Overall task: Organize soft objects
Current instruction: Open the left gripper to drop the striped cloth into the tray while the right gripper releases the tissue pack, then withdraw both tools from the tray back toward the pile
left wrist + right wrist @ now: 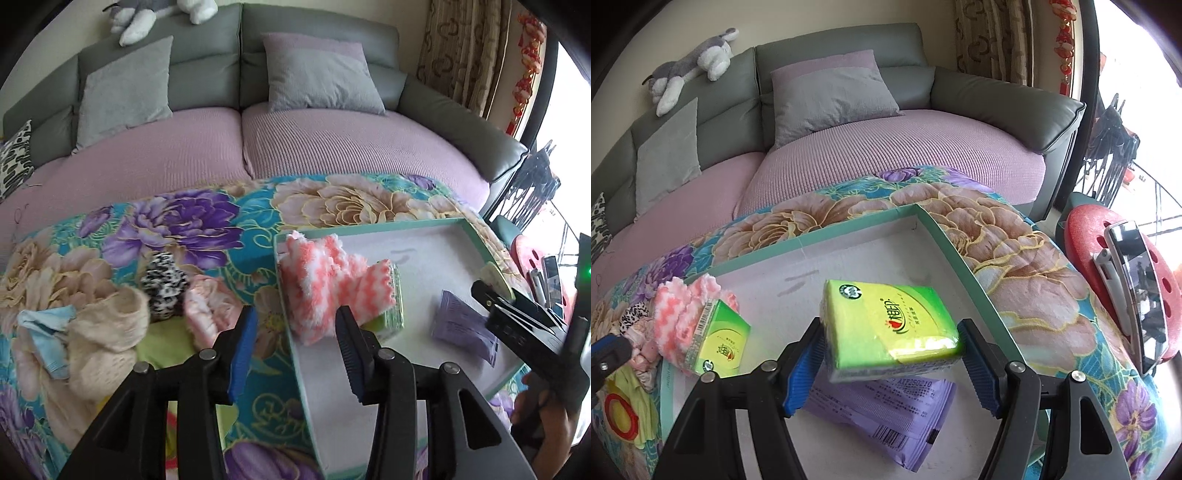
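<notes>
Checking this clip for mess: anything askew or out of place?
The pink-and-white fluffy cloth slumps over the tray's left rim instead of lying flat inside. The right gripper holds a green tissue pack tilted above the tray.

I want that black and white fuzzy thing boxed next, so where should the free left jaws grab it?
Take the black-and-white scrunchie across its puffy middle from above. It sits proud on the blanket, but the cream knit and pink cloth crowd its sides, so a sideways approach would likely snag them.
</notes>
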`<action>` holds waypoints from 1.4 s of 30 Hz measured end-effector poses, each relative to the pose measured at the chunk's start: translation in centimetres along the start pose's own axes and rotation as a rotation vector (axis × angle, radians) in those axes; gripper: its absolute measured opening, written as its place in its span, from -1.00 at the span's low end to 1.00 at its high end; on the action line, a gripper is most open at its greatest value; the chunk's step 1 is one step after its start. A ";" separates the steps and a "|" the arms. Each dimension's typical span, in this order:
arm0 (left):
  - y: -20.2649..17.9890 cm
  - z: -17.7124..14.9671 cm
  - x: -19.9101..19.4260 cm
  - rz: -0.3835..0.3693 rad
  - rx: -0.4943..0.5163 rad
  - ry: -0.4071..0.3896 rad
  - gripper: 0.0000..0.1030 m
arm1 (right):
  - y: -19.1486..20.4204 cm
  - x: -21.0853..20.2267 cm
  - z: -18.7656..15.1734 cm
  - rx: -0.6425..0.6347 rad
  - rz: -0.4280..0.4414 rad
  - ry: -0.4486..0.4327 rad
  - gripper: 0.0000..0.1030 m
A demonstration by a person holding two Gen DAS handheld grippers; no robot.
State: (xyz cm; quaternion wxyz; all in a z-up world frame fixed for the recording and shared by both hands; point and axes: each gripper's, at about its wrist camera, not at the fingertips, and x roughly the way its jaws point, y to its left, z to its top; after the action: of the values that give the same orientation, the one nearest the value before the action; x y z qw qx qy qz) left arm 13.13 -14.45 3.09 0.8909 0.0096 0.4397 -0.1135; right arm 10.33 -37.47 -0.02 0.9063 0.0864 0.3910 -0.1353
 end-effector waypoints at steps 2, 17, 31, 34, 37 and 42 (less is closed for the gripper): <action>0.4 -0.4 -0.9 0.006 -0.003 -0.012 -0.11 | 0.1 0.1 0.0 -0.011 -0.013 0.003 0.45; 3.1 -1.8 -2.3 0.046 -0.065 -0.013 -0.11 | 1.5 -0.6 0.1 -0.061 -0.025 -0.003 1.00; 7.1 -2.6 -4.1 0.155 -0.141 -0.064 0.46 | 3.7 -1.3 -0.4 -0.106 0.003 0.025 1.00; 8.2 -2.9 -4.6 0.173 -0.164 -0.073 0.56 | 4.3 -1.6 -0.5 -0.123 0.006 0.028 1.00; 9.1 -3.1 -5.4 0.187 -0.188 -0.095 0.73 | 4.9 -2.3 -0.6 -0.137 0.007 0.018 1.00; 10.1 -3.3 -6.8 0.185 -0.205 -0.133 0.76 | 5.4 -3.3 -0.4 -0.130 0.029 -0.002 1.00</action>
State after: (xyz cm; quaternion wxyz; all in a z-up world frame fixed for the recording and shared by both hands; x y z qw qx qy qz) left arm 8.66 -2.94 5.59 0.9210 -0.0486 0.3862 0.0142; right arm 9.54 -31.64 2.43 0.9123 0.0331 0.3966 -0.0964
